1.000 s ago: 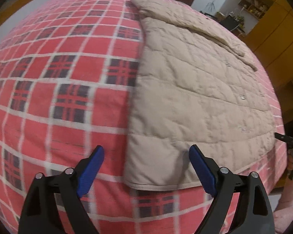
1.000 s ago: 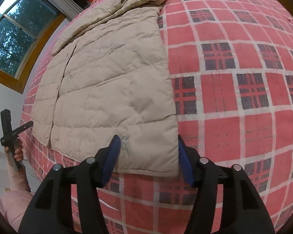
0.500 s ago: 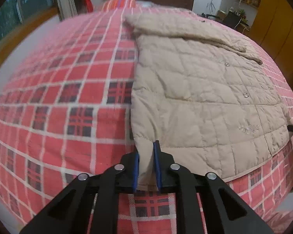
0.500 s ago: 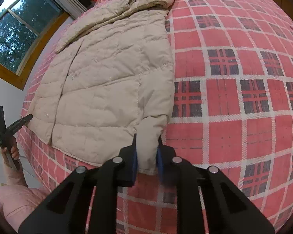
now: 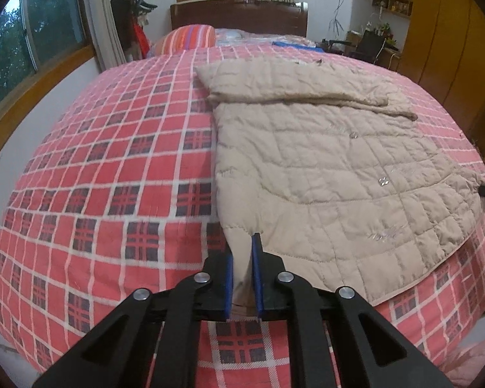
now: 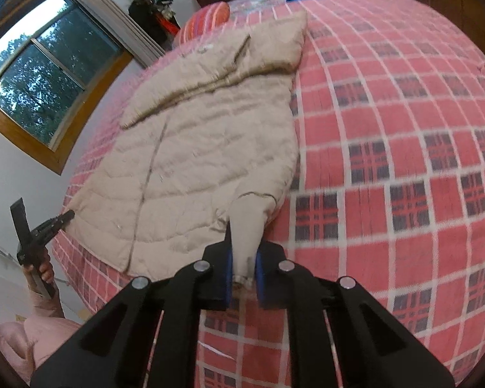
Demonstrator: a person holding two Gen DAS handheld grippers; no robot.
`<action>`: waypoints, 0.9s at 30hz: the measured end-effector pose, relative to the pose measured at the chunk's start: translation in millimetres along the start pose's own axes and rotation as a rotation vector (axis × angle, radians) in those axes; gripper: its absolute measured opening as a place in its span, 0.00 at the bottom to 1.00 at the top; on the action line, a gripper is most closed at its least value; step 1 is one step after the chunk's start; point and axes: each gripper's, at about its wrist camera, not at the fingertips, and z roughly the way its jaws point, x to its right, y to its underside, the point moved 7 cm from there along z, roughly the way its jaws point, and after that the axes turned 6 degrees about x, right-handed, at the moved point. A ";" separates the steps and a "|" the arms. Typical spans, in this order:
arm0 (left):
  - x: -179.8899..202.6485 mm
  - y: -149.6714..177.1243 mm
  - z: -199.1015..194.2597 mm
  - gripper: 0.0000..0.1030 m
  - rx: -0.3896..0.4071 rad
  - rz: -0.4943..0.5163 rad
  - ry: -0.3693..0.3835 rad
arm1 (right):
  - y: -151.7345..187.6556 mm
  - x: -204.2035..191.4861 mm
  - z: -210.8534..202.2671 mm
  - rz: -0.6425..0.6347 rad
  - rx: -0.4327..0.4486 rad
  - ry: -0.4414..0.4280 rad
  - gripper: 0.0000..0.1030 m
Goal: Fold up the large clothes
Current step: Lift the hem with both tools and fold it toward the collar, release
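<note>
A beige quilted jacket point(image 5: 323, 168) lies spread on the red plaid bedspread point(image 5: 113, 168), its sleeve folded across the top. My left gripper point(image 5: 242, 252) is shut on the jacket's near left hem corner, which rises in a pinched peak between the blue pads. In the right wrist view the same jacket point(image 6: 203, 148) lies to the left, and my right gripper point(image 6: 244, 252) is shut on its near right hem corner, lifted off the bedspread point(image 6: 388, 168). The left gripper point(image 6: 66, 217) shows at the jacket's far corner, held by a hand.
A striped pillow point(image 5: 190, 37) and dark headboard point(image 5: 239, 14) sit at the bed's far end. Windows point(image 5: 32, 42) line the left wall; a wooden wardrobe point(image 5: 449, 32) stands right. A pink-sleeved arm point(image 6: 45, 323) is at the bed's near left edge.
Both grippers went from open over the hem to shut on its corners. They have since lifted, pulling the corners up, and the views now tilt toward the headboard.
</note>
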 end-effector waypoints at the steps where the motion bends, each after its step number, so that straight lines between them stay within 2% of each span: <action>1: 0.2 -4.0 -1.2 0.10 0.010 0.003 0.001 | -6.6 -1.7 -2.1 -0.004 0.008 -0.003 0.09; 5: -2.6 -21.6 -3.0 0.10 0.033 -0.011 0.023 | -28.1 -8.3 -5.5 -0.023 0.028 -0.009 0.09; 14: -25.3 -92.2 15.5 0.10 0.082 -0.066 0.056 | -96.8 -19.5 2.3 -0.048 0.050 -0.035 0.09; 20: -39.9 -141.2 54.9 0.10 0.051 -0.113 0.099 | -145.3 -15.7 22.9 -0.033 0.042 -0.044 0.09; 27: -49.5 -184.0 108.2 0.10 0.045 -0.145 0.096 | -195.0 7.0 66.6 0.034 -0.003 -0.031 0.08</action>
